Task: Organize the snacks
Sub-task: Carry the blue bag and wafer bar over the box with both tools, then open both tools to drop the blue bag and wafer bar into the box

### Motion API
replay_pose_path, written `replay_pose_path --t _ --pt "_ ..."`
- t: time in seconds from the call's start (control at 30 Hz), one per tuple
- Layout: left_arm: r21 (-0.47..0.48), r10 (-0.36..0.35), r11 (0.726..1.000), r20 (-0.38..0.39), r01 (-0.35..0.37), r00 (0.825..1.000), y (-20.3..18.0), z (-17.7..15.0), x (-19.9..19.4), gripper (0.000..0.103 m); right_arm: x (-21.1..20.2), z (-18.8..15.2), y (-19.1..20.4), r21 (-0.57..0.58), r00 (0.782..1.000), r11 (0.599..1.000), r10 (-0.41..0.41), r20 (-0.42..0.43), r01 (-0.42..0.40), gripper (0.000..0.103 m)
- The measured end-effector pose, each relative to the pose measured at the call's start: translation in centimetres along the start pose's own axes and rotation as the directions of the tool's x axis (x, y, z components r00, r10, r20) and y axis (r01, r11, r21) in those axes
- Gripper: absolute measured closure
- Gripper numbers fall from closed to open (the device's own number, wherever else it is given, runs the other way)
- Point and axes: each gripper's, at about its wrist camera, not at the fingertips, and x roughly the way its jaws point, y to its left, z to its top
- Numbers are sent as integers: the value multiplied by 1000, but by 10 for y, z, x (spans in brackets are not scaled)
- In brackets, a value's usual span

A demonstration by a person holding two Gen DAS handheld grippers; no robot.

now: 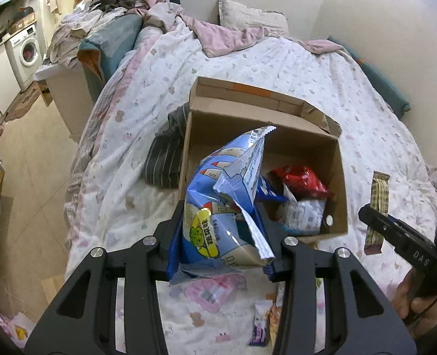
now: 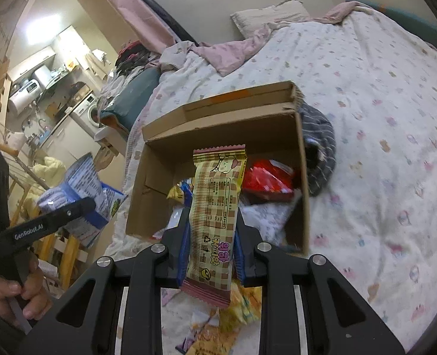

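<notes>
Left tongs (image 1: 222, 236): pinched on a crumpled blue snack bag (image 1: 224, 204), held upright at the centre of the frame, at the near left edge of the box.
Right tongs (image 2: 209, 251): pressed onto a checked wafer bar (image 2: 215, 219), upright at centre frame, just before the box's near rim.
Cardboard box (image 2: 224, 130): open on the bed (image 2: 381, 103), flaps raised at the back; a red packet (image 2: 268, 180) and white wrappers lie inside.
Around the box: a dark striped cloth (image 1: 165, 156) touches its far side in the right-hand view, its left side in the other.
Loose snacks: a purple stick pack (image 1: 259, 322) and a pink packet (image 1: 215, 291) lie on the quilt at the bottom of the left-hand view, beneath the tongs.
Background: a washing machine (image 1: 26, 50) at upper left.
</notes>
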Motion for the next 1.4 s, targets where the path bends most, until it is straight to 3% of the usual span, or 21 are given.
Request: replay_pose_path --t 0.27,0.63,1.4 --pt "30 11 999 40 -12 999 -15 30 25 64 41 26 -2 -19 1000 1000 -11 -28 10 77" --pt "58 61 996 42 -63 997 -21 27 68 64 67 20 -10 18 995 999 37 -93 -36 77" --pt "68 32 997 26 -34 999 -26 24 77 63 88 12 -19 69 982 997 59 -177 -47 76"
